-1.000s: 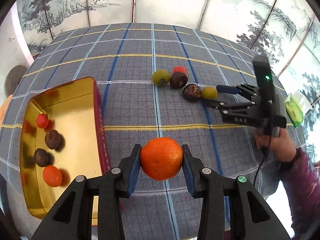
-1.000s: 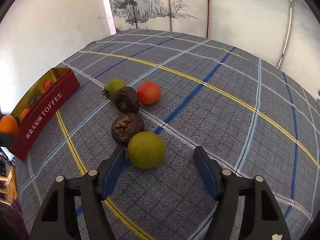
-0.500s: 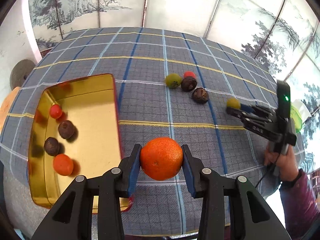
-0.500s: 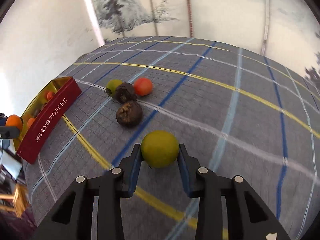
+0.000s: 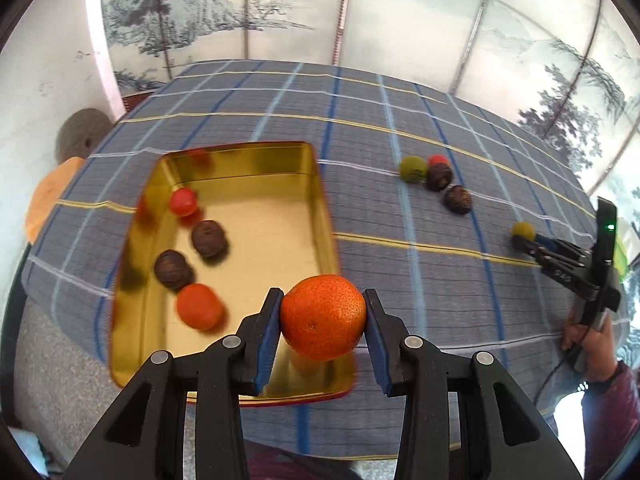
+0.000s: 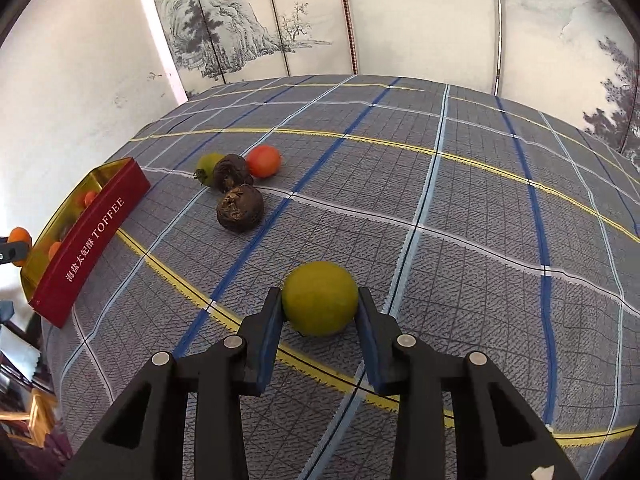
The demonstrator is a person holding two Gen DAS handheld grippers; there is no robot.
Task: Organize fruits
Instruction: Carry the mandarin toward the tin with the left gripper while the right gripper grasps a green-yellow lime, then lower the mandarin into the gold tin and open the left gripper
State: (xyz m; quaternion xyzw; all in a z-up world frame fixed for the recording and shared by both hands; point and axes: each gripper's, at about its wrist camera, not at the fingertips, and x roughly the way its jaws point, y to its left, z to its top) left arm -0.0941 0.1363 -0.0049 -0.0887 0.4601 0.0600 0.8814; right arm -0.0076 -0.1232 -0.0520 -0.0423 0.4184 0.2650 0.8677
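Observation:
My left gripper (image 5: 323,330) is shut on an orange (image 5: 323,317) and holds it over the near right corner of a gold tin (image 5: 316,200) with red sides. Inside the tin lie a red fruit (image 5: 183,201), two dark brown fruits (image 5: 209,238) and another orange fruit (image 5: 199,306). My right gripper (image 6: 320,312) is shut on a green fruit (image 6: 319,303), held just above the checked cloth. Farther off on the cloth sit a second green fruit (image 6: 207,167), two dark wrinkled fruits (image 6: 240,208) and a red-orange fruit (image 6: 263,161).
A grey checked cloth (image 6: 460,208) with blue and yellow lines covers the table. The tin's red side (image 6: 94,236) reads TOFFEE at the left. A painted folding screen (image 6: 248,32) stands behind the table. A hand and dark red sleeve (image 5: 600,364) hold the right gripper.
My left gripper carried the orange leftward from over the cloth to over the tin's corner. My right gripper shut on the green fruit and drew it away from the dark fruit.

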